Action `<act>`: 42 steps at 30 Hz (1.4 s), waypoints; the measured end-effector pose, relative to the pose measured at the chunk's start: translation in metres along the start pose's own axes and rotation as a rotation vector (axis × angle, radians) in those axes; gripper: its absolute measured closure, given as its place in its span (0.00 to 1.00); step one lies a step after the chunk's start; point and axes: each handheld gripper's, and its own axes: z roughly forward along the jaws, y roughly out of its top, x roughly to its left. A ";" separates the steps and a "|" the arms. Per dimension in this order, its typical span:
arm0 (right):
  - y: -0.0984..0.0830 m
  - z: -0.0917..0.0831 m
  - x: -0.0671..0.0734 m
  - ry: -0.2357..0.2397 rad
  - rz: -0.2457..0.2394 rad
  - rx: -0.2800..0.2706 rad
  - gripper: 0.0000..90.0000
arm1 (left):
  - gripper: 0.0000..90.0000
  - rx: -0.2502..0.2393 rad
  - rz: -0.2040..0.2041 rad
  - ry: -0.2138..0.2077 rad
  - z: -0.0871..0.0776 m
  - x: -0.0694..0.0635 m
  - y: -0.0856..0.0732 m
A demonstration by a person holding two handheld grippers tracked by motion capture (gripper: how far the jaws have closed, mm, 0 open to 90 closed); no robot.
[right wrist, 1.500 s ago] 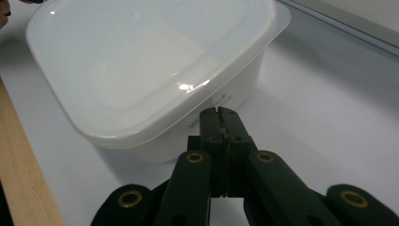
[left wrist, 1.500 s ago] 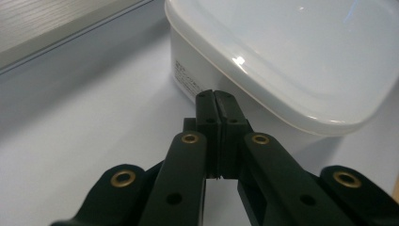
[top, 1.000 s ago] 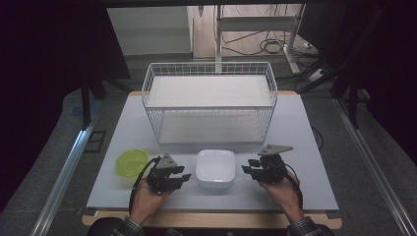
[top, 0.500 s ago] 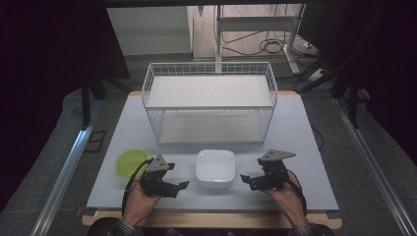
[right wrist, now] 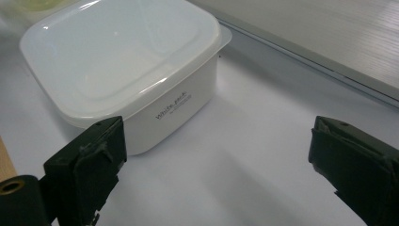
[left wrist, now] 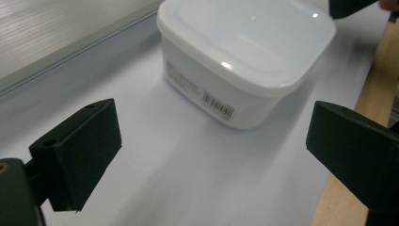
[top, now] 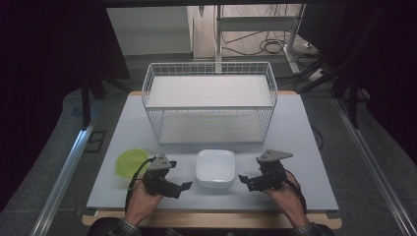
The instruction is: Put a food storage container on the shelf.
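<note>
Flanking the lidded white container [top: 215,168], your left gripper [top: 183,187] and right gripper [top: 243,179] have just opened wide and hold nothing, so gripping it is not yet done.

Your tongs are black: the left tongs [top: 183,186] and the right tongs [top: 244,180] alike, each topped by a grey plate. Between them sits a white lidded container [top: 215,168] with a small printed label in dark lettering on its side. The bowl [top: 130,161] on your left is lime green. The wire basket [top: 210,105] is white, the tabletop [top: 305,147] pale grey-blue with a light wooden edge.
</note>
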 end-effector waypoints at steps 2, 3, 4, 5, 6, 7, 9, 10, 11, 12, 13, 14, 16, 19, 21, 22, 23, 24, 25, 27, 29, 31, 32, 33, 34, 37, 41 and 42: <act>0.002 0.000 0.001 0.001 0.002 -0.003 0.05 | 0.04 0.000 -0.007 -0.008 0.000 0.000 0.004; 0.004 -0.001 0.002 0.004 0.006 -0.006 0.04 | 0.03 -0.002 -0.012 -0.010 0.001 0.000 0.006; 0.006 -0.001 0.003 0.007 0.009 -0.007 0.03 | 0.02 0.000 -0.014 0.000 0.002 0.000 0.009; 0.009 -0.001 0.006 0.002 0.015 -0.023 0.02 | 0.01 0.004 -0.015 0.004 0.003 -0.001 0.011; 0.010 -0.002 0.007 0.001 0.017 -0.031 0.02 | 0.01 0.007 -0.017 0.000 0.004 0.000 0.013; 0.012 -0.001 0.008 0.007 0.027 -0.036 0.01 | 0.01 0.004 -0.018 -0.005 0.005 0.000 0.015; 0.013 0.000 0.008 0.021 0.039 -0.024 0.02 | 0.02 0.002 -0.034 -0.022 0.007 0.001 0.019; 0.014 0.001 0.008 0.021 0.041 -0.017 0.03 | 0.03 0.003 -0.030 -0.016 0.008 0.001 0.022; 0.014 0.002 0.008 0.025 0.048 -0.010 0.05 | 0.05 0.006 -0.021 -0.009 0.009 0.001 0.024; 0.015 0.003 0.008 0.034 0.053 -0.006 0.07 | 0.06 0.007 -0.012 -0.006 0.011 0.001 0.026; 0.016 0.003 0.008 0.043 0.060 -0.001 0.08 | 0.07 0.007 -0.009 -0.006 0.012 0.001 0.028; 0.018 0.004 0.008 0.051 0.065 -0.001 0.11 | 0.09 0.007 -0.007 -0.007 0.013 0.002 0.030; 0.022 0.005 0.009 0.063 0.068 0.001 0.15 | 0.13 0.011 -0.006 -0.011 0.017 0.004 0.033; 0.027 0.007 0.010 0.086 0.071 0.006 0.22 | 0.19 0.021 -0.015 -0.020 0.024 0.009 0.036; 0.031 0.010 0.010 0.106 0.087 0.020 0.24 | 0.20 0.034 -0.026 -0.035 0.030 0.013 0.037; 0.032 0.012 0.011 0.112 0.087 0.029 0.25 | 0.20 0.045 -0.025 -0.046 0.034 0.015 0.038; 0.033 0.015 0.011 0.116 0.076 0.037 0.25 | 0.20 0.057 -0.032 -0.053 0.038 0.016 0.038; 0.034 0.018 0.011 0.118 0.071 0.046 0.26 | 0.18 0.065 -0.033 -0.061 0.041 0.017 0.039; 0.034 0.018 0.011 0.118 0.071 0.046 0.26 | 0.18 0.069 -0.032 -0.070 0.043 0.017 0.039; 0.036 0.022 0.009 0.131 0.083 0.061 0.27 | 0.17 0.070 -0.060 -0.099 0.048 0.018 0.040; 0.037 0.025 0.008 0.143 0.099 0.075 0.28 | 0.17 0.071 -0.070 -0.116 0.050 0.019 0.040; 0.037 0.029 0.006 0.167 0.120 0.081 0.30 | 0.17 0.072 -0.088 -0.141 0.051 0.019 0.039; 0.037 0.030 0.006 0.174 0.125 0.083 0.30 | 0.18 0.072 -0.096 -0.155 0.051 0.019 0.038; 0.037 0.031 0.006 0.181 0.133 0.084 0.32 | 0.18 0.074 -0.103 -0.175 0.052 0.019 0.037; 0.037 0.031 0.006 0.189 0.142 0.088 0.34 | 0.19 0.078 -0.112 -0.188 0.053 0.018 0.037; 0.037 0.031 0.006 0.226 0.183 0.107 0.37 | 0.17 0.097 -0.129 -0.199 0.054 0.017 0.036; 0.036 0.026 0.010 0.219 0.198 0.119 0.44 | 0.20 0.127 -0.123 -0.182 0.048 0.011 0.037; 0.037 0.023 0.012 0.203 0.193 0.119 0.48 | 0.23 0.129 -0.122 -0.172 0.045 0.009 0.038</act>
